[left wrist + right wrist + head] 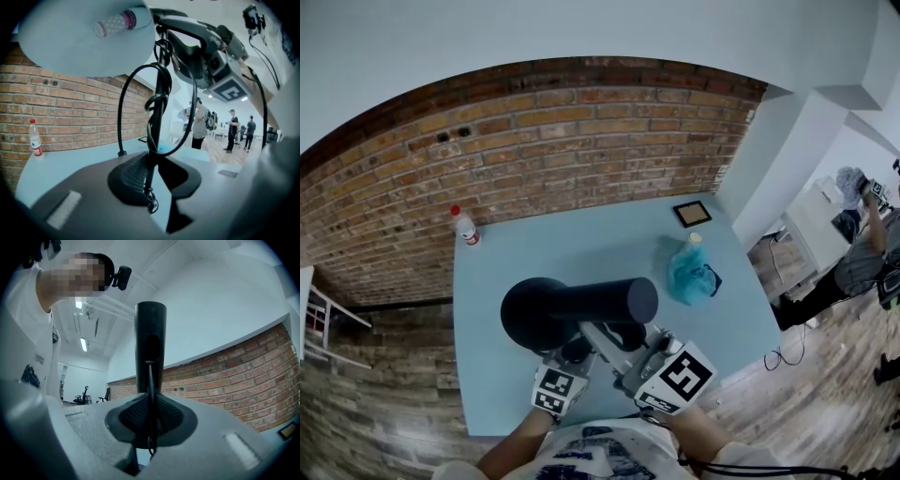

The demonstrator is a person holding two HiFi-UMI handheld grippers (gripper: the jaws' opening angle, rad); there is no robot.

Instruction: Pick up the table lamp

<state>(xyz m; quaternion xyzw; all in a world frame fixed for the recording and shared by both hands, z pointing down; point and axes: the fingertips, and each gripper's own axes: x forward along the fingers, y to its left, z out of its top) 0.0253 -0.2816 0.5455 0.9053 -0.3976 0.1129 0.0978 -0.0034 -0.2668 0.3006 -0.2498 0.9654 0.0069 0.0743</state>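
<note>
1. Desk (497, 281): down below both grippers, and the lamp looks clear of it, I'd say.
2. Lamp (581, 305): up between the grippers, so the pickup seems basically done.
3. Left gripper (151, 185) and right gripper (150, 420): both clamped on its thin stem (157, 117).

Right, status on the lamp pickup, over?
Both left gripper and right gripper shut on the table lamp by its thin stem. Lamp appears lifted off the blue table. Nothing blocking: water bottle and blue bag stand aside.
</note>
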